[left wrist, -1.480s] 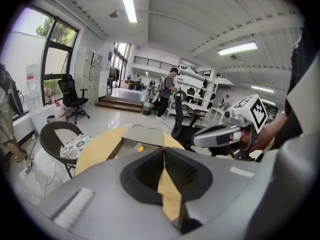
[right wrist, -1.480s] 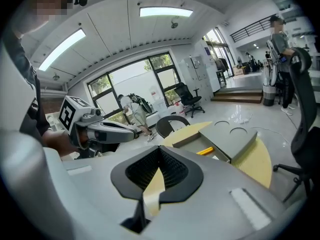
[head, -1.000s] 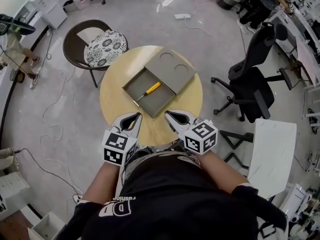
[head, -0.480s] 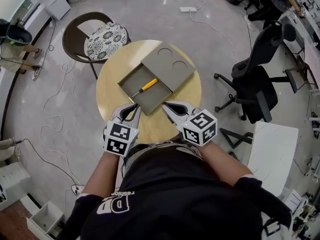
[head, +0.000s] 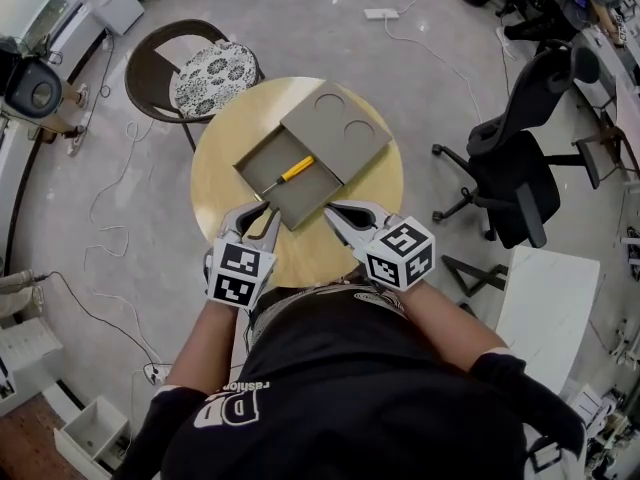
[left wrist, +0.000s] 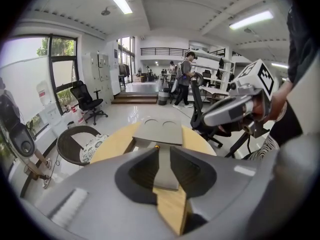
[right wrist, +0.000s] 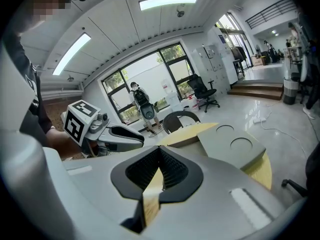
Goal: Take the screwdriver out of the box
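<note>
A grey open box (head: 258,160) lies on the round wooden table (head: 375,193), its lid (head: 335,128) with two round dents resting across its far end. A yellow-handled screwdriver (head: 286,175) lies slanted inside it. My left gripper (head: 262,211) hovers at the box's near left corner, close to the screwdriver's metal tip, jaws a little apart and holding nothing. My right gripper (head: 330,209) sits at the near right corner, shut and empty. In the left gripper view the jaws (left wrist: 161,149) frame the box, and the handle's end (left wrist: 156,145) peeks between them. The right gripper view (right wrist: 160,148) shows the lid (right wrist: 232,144).
A round chair with a patterned cushion (head: 205,68) stands behind the table at the left. A black office chair (head: 520,168) is at the right, and a white table (head: 545,308) is nearer me. Cables trail over the floor.
Both grippers have moved forward over the table's near edge, up to the box's near corners. The screwdriver and box have not moved.
</note>
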Available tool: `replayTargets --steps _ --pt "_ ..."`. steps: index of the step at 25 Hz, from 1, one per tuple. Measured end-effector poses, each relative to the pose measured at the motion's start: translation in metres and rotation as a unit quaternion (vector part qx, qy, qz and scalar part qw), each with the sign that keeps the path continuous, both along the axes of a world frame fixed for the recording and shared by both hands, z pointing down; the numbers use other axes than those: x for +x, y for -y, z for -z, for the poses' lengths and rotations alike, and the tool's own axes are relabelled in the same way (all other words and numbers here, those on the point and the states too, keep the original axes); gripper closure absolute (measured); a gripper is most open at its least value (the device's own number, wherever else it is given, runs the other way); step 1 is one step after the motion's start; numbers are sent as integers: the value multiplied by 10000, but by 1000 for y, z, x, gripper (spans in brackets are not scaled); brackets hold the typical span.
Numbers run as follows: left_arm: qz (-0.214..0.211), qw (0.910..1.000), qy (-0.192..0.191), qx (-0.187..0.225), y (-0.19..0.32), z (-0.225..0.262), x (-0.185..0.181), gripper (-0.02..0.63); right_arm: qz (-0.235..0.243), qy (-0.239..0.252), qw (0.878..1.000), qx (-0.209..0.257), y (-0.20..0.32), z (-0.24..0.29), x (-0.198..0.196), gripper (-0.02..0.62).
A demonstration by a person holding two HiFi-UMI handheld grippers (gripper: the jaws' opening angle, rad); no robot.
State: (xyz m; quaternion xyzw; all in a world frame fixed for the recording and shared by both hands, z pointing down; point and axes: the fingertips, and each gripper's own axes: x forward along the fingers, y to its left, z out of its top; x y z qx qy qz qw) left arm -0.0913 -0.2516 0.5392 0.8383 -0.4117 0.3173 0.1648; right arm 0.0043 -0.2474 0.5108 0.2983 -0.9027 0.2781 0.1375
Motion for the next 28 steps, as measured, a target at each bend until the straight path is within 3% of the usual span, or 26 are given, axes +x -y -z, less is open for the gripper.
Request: replayTargets --steps 9,17,28 --pt "-381 9968 702 49 15 -25 7 476 -91 85 9999 23 2 -1 6 595" --pt "-565 9925 1050 -266 36 -73 21 476 -268 165 9995 -32 3 -5 20 595" --pt "-999 9769 1808 -540 68 -136 24 474 -557 172 9981 -209 6 -15 40 595"
